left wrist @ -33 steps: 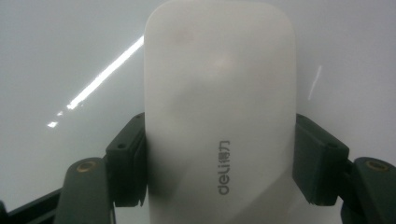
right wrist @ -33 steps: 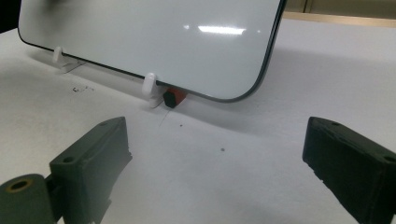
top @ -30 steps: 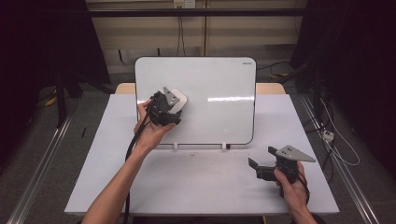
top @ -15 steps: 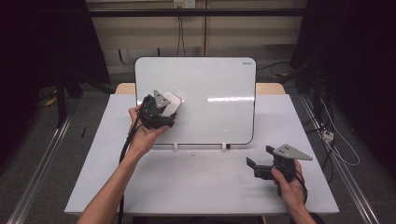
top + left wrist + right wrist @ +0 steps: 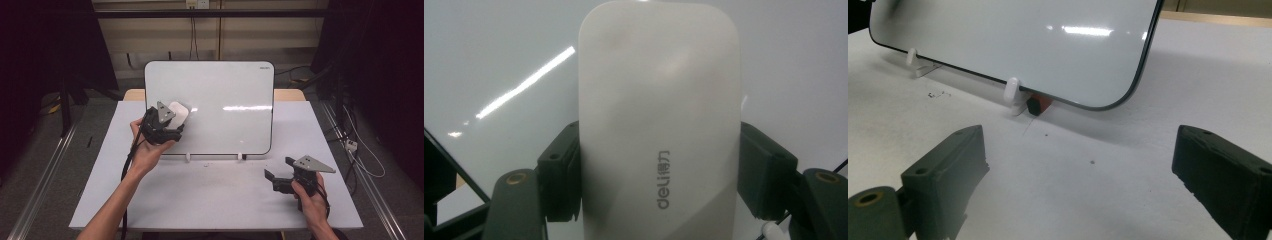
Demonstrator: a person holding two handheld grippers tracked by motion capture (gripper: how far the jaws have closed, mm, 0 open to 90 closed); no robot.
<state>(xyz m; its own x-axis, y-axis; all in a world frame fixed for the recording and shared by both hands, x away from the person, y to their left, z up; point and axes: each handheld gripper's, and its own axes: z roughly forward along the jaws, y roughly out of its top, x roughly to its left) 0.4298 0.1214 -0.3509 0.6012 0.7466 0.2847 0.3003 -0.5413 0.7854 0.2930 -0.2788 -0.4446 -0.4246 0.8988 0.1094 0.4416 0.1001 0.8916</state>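
The whiteboard eraser [image 5: 659, 125], a light, smooth, rigid plastic shell, sits gripped across its long sides in the left tongs [image 5: 170, 125], left of centre against the whiteboard [image 5: 225, 90]. Right tongs [image 5: 280, 172] gape wide over the counter [image 5: 210, 195], lower right.

1. The whiteboard [image 5: 225, 105] looks smooth and shiny, with bright light streaks on it.
2. The eraser [image 5: 659, 125] looks like smooth white plastic, a bit glossy.
3. The table [image 5: 200, 200] top is white and matt, with small dark specks.
4. The gripper pads [image 5: 948, 165] look like dull black plastic.
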